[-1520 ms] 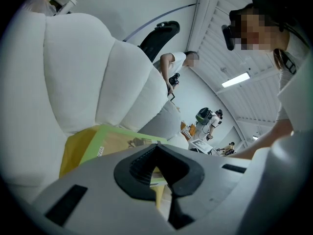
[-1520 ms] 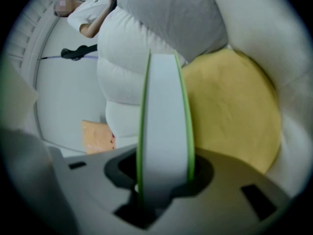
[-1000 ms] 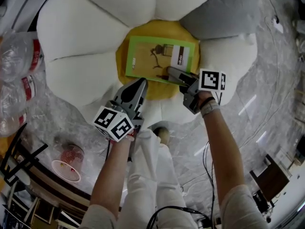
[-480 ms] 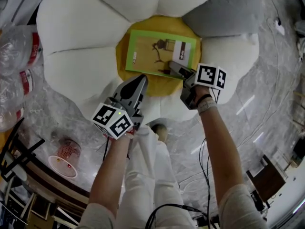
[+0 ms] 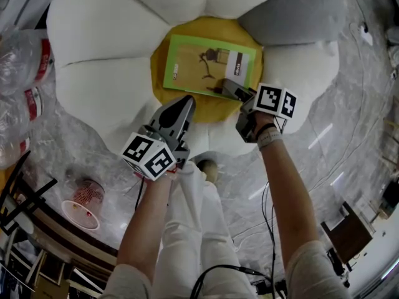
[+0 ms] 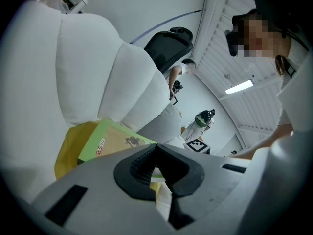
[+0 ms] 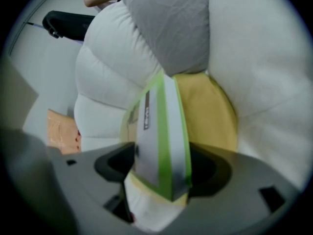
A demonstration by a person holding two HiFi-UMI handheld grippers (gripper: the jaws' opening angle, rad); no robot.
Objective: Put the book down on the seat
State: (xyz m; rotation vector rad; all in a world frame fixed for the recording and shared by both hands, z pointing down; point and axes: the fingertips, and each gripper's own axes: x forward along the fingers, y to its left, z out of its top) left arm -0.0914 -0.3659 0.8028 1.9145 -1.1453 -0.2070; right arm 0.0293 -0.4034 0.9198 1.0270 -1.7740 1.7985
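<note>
- The seat (image 5: 106, 98) is a flower-shaped cushion on the floor (image 5: 349, 123), with white petals, one grey petal (image 5: 293, 14) and a yellow centre pad (image 5: 158, 73).
- The book (image 5: 202, 64) lies cover up on the yellow centre pad. Its green border faces the head view and its long edges run across the pad.
- The right tool (image 5: 225, 87) points down at the book's near right corner. Its jaws have just been opening and now stand wide.
- In the right gripper view that corner of the book sits between the jaws, with a dark gap on each side. The pads do not press on it.
- It is not clear whether the corner rests fully on the pad or sits slightly raised.
- The left tool (image 5: 186, 100) hovers over the near edge of the centre pad, just short of the book and apart from it. Its jaws appear to meet at the tips, and nothing is held between them.
- Each tool's marker cube faces up toward the head camera: the left cube (image 5: 149, 156) and the right cube (image 5: 276, 100).
- The person's legs, in white trousers (image 5: 187, 229), stand between the two forearms.
- Plastic bottles (image 5: 25, 73) lie beside the seat at the left of the head view.
- A red-patterned cup (image 5: 84, 207) stands on the floor nearer the person.
</note>
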